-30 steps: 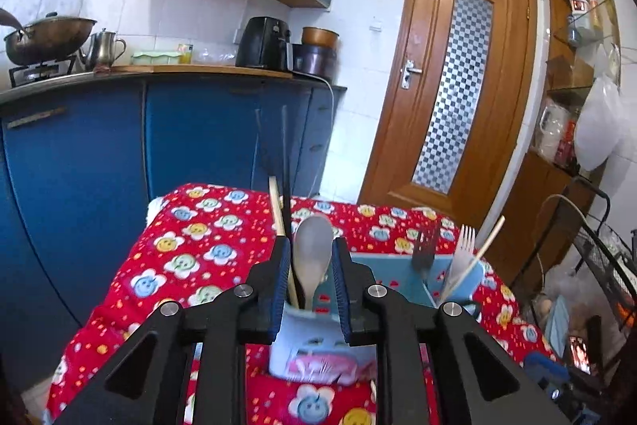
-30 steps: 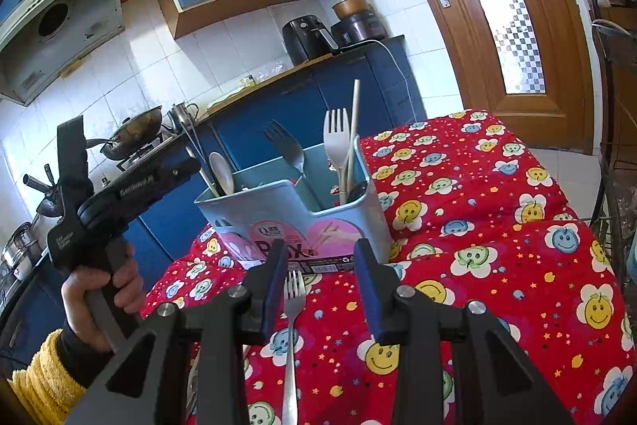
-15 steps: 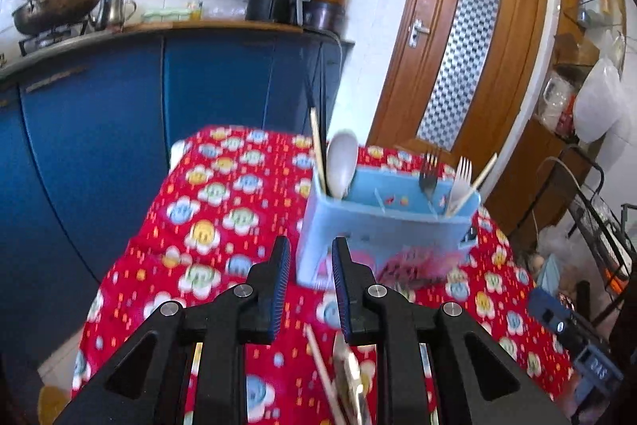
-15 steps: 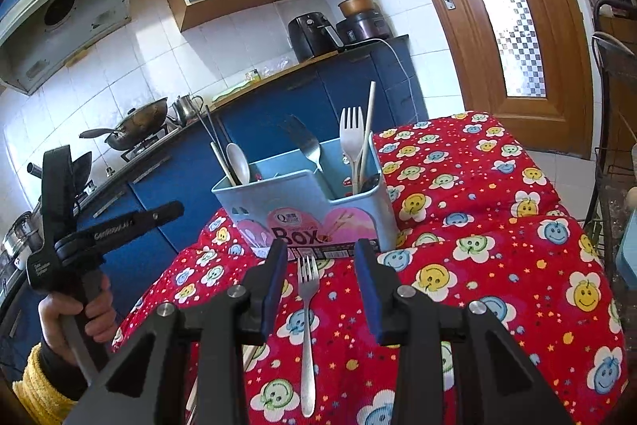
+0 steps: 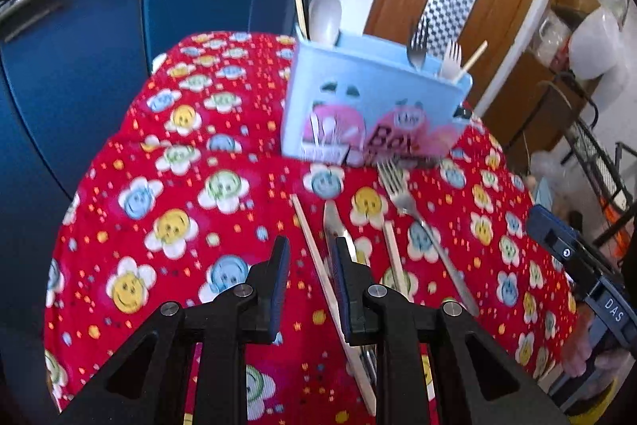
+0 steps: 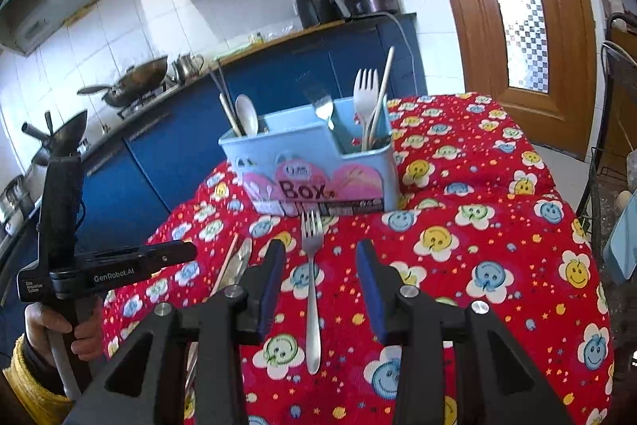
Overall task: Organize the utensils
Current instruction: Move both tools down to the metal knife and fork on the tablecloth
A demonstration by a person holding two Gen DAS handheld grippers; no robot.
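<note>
A light blue utensil box (image 5: 374, 106) (image 6: 314, 162) stands on the red smiley tablecloth (image 5: 171, 226). Its left compartment holds a white spoon (image 6: 247, 114) and chopsticks. Its right compartment holds a metal fork, a white plastic fork (image 6: 364, 94) and a chopstick. On the cloth in front lie a metal fork (image 5: 402, 202) (image 6: 312, 285), a knife (image 5: 332, 222) and two loose chopsticks (image 5: 314, 249). My left gripper (image 5: 309, 265) hovers over the nearer chopstick and the knife, its jaws narrowly apart and holding nothing. My right gripper (image 6: 318, 265) is open above the fork, which shows between its fingers.
Blue kitchen cabinets (image 5: 79, 66) stand behind and left of the table. A wooden door (image 6: 517, 6) is at the back right, and a wire rack (image 5: 597, 162) stands off the right edge. A person's hand in a yellow sleeve (image 6: 36, 365) holds the left tool.
My left gripper has drawn back from the box and tipped down, so the utensils on the cloth now show. My right gripper has backed off a little; more of the fork shows.
</note>
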